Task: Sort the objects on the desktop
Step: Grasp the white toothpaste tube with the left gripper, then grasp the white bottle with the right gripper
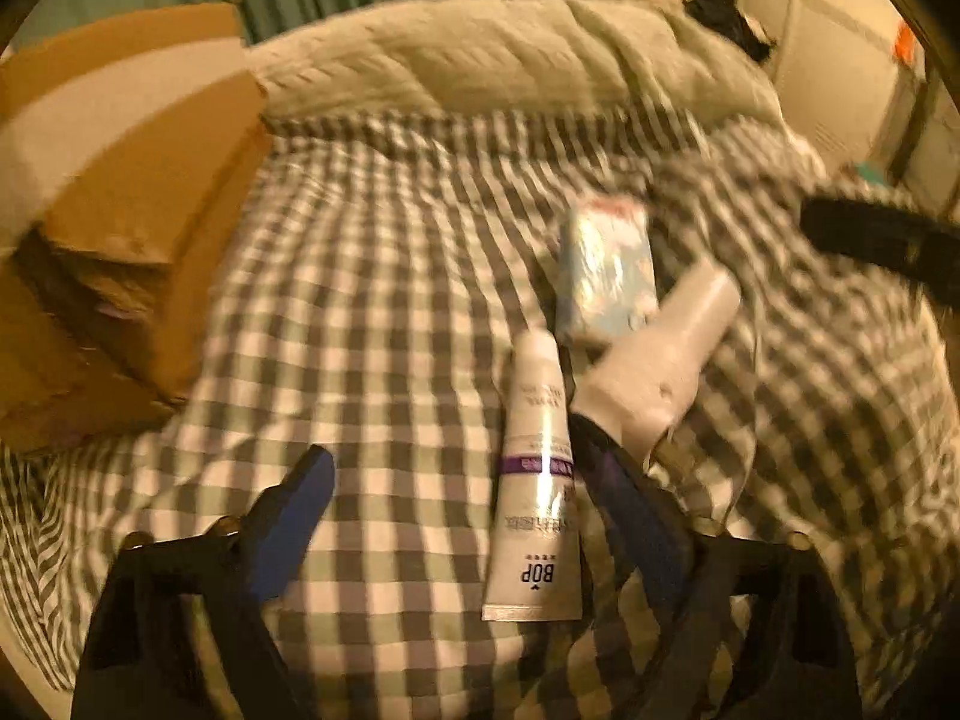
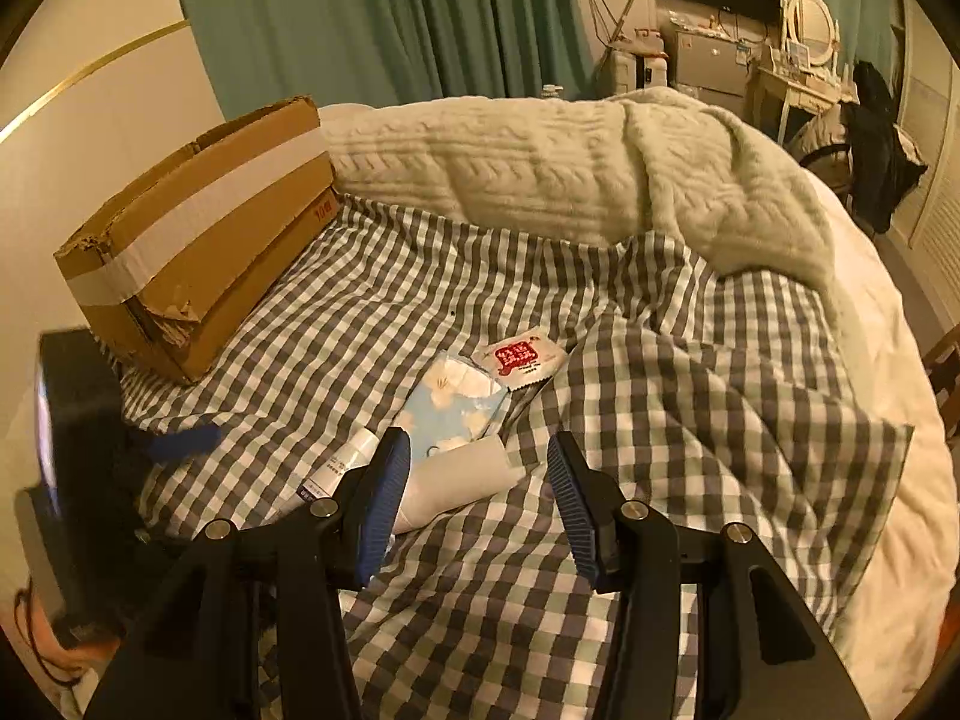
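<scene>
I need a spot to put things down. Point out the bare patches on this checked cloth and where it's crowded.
Free: the checked cloth between the cardboard box and the tube, and the stretch between the items and the knitted blanket. Crowded: the middle, where the tube, white bottle, tissue pack and red sachet cluster, both grippers beside them.

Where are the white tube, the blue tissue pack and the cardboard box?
white tube (image 1: 536, 498): left wrist view, middle of its body, near the purple band.
blue tissue pack (image 2: 456, 405): right wrist view, its blue flowered face.
cardboard box (image 2: 204, 240): right wrist view, its long side by the tape.
</scene>
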`<state>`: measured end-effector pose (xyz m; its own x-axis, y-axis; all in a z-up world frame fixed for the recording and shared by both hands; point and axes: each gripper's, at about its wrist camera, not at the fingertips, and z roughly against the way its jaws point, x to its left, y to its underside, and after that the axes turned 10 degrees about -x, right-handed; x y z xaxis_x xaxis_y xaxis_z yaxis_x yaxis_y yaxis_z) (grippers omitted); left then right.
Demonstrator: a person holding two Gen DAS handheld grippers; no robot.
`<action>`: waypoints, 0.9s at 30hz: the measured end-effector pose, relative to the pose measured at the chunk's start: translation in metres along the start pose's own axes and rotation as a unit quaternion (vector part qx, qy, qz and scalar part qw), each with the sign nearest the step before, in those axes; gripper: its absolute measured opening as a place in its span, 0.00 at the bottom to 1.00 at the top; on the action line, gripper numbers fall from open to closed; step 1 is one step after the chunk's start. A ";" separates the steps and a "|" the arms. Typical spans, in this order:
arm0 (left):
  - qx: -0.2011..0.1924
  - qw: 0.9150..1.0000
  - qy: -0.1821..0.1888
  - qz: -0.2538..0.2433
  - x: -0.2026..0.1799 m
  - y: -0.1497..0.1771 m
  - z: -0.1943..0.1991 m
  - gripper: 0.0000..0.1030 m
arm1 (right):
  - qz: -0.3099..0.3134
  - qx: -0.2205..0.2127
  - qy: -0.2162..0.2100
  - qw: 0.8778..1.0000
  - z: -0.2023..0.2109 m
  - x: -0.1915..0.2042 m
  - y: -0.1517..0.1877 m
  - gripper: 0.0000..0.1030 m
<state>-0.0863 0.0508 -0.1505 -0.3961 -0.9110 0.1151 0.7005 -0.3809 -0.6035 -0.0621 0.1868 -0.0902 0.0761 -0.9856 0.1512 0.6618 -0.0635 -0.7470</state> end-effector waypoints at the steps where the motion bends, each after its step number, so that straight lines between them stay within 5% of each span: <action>1: 0.007 1.000 0.001 -0.007 -0.002 0.002 -0.003 0.58 | -0.003 0.002 0.000 1.000 -0.002 -0.001 0.000 0.49; 2: 0.015 1.000 0.010 -0.014 -0.005 0.003 -0.008 0.37 | -0.004 0.003 0.001 1.000 -0.003 -0.001 0.002 0.52; 4: 0.021 0.999 0.027 -0.014 -0.006 0.004 -0.009 0.21 | -0.005 0.009 0.004 1.000 -0.006 0.000 0.004 0.53; 8: -0.016 0.999 0.010 0.030 0.012 0.003 0.006 0.21 | -0.010 0.021 0.002 1.000 -0.015 0.005 0.009 0.62; 14: -0.061 0.991 -0.026 0.114 0.048 -0.001 0.020 0.21 | -0.012 0.048 0.003 0.999 -0.041 0.025 0.014 0.62; 16: -0.059 0.990 -0.026 0.124 0.053 -0.001 0.018 0.21 | -0.022 0.066 0.036 0.997 -0.056 0.027 0.013 0.62; 18: -0.056 0.990 -0.021 0.124 0.053 -0.001 0.016 0.21 | -0.042 0.084 0.066 0.993 -0.070 0.023 0.013 0.44; 19: -0.055 0.991 -0.021 0.122 0.053 -0.001 0.016 0.21 | -0.062 0.102 0.070 0.990 -0.080 0.018 0.015 0.44; 27: -0.049 0.992 -0.016 0.119 0.052 -0.001 0.011 0.21 | -0.176 0.140 0.014 0.974 -0.099 -0.015 0.029 0.48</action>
<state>-0.1014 0.0024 -0.1355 -0.2063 -0.9784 -0.0161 0.7103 -0.1384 -0.6902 -0.1177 0.1841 -0.1777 -0.2107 -0.9145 0.3455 0.8212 -0.3573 -0.4449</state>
